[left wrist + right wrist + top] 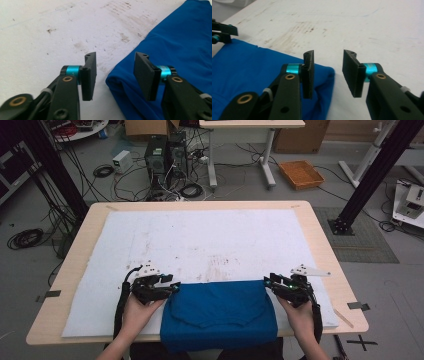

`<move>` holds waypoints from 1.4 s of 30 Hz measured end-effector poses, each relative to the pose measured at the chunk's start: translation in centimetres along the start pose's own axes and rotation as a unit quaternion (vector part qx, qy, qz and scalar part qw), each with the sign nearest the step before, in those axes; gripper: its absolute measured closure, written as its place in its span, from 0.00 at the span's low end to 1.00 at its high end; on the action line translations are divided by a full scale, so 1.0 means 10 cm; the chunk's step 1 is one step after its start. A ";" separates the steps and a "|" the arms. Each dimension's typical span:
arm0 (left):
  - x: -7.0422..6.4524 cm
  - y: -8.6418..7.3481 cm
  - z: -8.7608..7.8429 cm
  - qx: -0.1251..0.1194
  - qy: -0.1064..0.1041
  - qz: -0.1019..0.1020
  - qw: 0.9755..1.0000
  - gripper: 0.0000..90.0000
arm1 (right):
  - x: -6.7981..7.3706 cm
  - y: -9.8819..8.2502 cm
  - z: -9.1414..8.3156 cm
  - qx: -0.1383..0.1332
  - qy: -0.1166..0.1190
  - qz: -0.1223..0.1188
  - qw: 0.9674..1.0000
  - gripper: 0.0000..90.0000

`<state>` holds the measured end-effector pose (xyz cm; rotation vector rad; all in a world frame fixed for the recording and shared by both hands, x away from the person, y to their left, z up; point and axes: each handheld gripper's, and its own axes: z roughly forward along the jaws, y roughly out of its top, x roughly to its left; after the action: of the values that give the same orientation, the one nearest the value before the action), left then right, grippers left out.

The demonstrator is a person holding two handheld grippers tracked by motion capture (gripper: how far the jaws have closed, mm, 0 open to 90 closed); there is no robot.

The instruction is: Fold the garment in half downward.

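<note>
High view: two grippers, left gripper [176,285] and right gripper [266,281], flank one blue garment [220,315].

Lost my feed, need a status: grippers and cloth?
Left gripper open, right gripper open, one at each far corner. Blue cloth folded, released, overhanging the table's near edge. Nothing in the way.

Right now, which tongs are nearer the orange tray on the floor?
Right. The right tongs sit at the blue cloth's far right corner, more nearly below the orange tray; the left tongs are at the cloth's far left corner, farther off.
</note>
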<state>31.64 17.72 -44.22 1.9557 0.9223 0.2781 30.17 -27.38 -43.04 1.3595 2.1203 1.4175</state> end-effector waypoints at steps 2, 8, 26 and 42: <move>0.00 -0.01 0.02 0.012 -0.004 0.001 1.000 0.59 | 0.03 -0.03 0.08 0.025 0.002 -0.010 1.000 0.83; -0.03 -0.02 0.01 0.020 -0.006 0.019 1.000 0.93 | 0.03 -0.11 0.09 0.048 -0.014 -0.024 0.998 1.00; 0.11 -0.11 -0.17 0.009 -0.015 -0.029 0.999 0.61 | -0.05 -0.09 -0.10 0.016 -0.036 -0.004 0.999 0.76; -0.08 -0.14 -0.12 0.075 -0.027 0.038 0.996 0.67 | -0.09 -0.11 -0.18 0.005 -0.043 -0.007 0.999 0.74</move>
<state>29.80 18.36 -44.64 2.1285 0.8549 0.2027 28.90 -29.31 -43.32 1.3811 2.0808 1.3220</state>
